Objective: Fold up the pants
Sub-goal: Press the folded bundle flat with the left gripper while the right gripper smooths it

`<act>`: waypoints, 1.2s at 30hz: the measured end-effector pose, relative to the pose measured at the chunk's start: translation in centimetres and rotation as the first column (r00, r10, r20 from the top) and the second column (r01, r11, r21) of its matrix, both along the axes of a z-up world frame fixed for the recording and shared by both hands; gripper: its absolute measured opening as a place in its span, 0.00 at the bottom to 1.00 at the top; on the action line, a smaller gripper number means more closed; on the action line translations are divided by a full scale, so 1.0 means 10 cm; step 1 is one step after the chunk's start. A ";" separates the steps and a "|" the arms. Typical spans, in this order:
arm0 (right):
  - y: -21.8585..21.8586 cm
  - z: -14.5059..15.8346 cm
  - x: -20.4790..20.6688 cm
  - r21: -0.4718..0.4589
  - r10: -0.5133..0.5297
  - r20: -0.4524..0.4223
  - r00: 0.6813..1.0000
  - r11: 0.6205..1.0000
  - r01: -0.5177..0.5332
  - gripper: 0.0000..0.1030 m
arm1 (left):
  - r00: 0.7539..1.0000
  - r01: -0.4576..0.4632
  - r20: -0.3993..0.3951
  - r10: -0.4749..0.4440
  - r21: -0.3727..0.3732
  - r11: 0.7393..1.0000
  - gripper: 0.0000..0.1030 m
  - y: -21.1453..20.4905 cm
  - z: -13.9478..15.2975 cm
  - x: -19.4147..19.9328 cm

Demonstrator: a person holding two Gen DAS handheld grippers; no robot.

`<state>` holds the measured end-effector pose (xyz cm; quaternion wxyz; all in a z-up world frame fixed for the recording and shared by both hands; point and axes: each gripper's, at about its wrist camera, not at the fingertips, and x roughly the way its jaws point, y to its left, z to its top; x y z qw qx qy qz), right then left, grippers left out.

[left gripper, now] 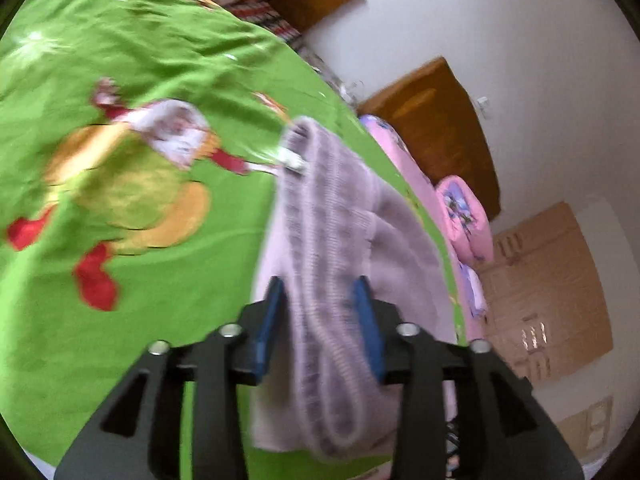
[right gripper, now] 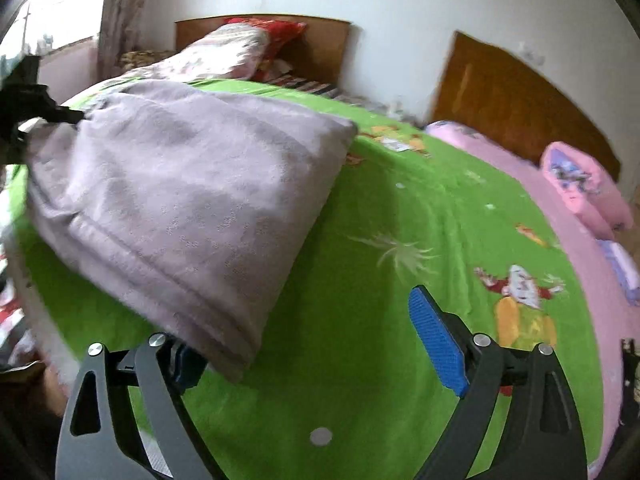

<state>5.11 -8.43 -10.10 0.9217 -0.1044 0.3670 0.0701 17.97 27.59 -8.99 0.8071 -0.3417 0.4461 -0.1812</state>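
Left gripper [left gripper: 320,312], seen from its own wrist camera, has its blue pads standing apart with a ribbed fold of the soft lilac knitted pants [left gripper: 340,240] lying between them; the pads do not look to be pressing the cloth, so I take it as let go. From this gripper the pants run straight ahead and away, long axis in line with the fingers, over the bright green cartoon-print bedspread [left gripper: 160,280].

Right gripper [right gripper: 312,344], in its own view, stands wide open and holds nothing. The folded pants lie ahead and to its left, their near corner over its left finger, whose pad is mostly hidden; whether cloth touches it I cannot tell. Its right pad [right gripper: 438,344] is bare above the bedspread. At the far left edge the other gripper sits at the bundle's far end. For the next fold I'd judge each hand already at its own end.
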 end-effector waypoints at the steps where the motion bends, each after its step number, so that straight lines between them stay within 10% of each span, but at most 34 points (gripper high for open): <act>1: -0.04 0.02 -0.02 0.028 0.031 -0.026 0.999 0.999 -0.030 0.85 | 0.998 -0.059 -0.018 0.060 0.068 0.996 0.73 0.09 0.04 -0.03; 4: -0.26 0.19 -0.18 0.212 0.207 -0.066 0.976 0.959 -0.189 0.85 | 0.977 -0.214 0.055 0.208 0.347 0.913 0.84 0.12 0.40 -0.21; 10: -0.37 0.65 -0.03 0.406 0.234 0.091 0.968 0.879 -0.250 0.85 | 0.947 -0.020 0.304 -0.105 0.381 0.924 0.98 -0.84 1.10 -0.33; 16: 0.30 0.46 0.25 0.455 0.469 0.010 0.883 0.784 -0.421 0.79 | 0.961 0.148 0.118 -0.249 0.542 0.827 0.97 -1.42 0.37 -0.06; 20: 0.43 0.20 0.14 0.400 0.541 -0.032 0.840 0.777 -0.486 0.80 | 0.927 0.151 0.203 -0.317 0.571 0.807 0.97 -1.30 0.27 -0.29; 24: 0.28 0.20 0.26 0.520 0.565 -0.050 0.824 0.719 -0.461 0.80 | 0.932 0.154 0.197 -0.303 0.541 0.827 0.97 -1.28 0.25 -0.22; 32: 0.28 0.41 0.28 0.454 0.597 -0.067 0.799 0.732 -0.509 0.81 | 0.952 0.176 0.134 -0.274 0.491 0.853 0.97 -1.18 0.53 -0.32; 36: 0.05 0.78 0.60 0.463 0.584 0.048 0.810 0.706 -0.536 0.86 | 0.923 0.141 0.261 -0.281 0.452 0.881 0.98 -1.24 1.01 -0.20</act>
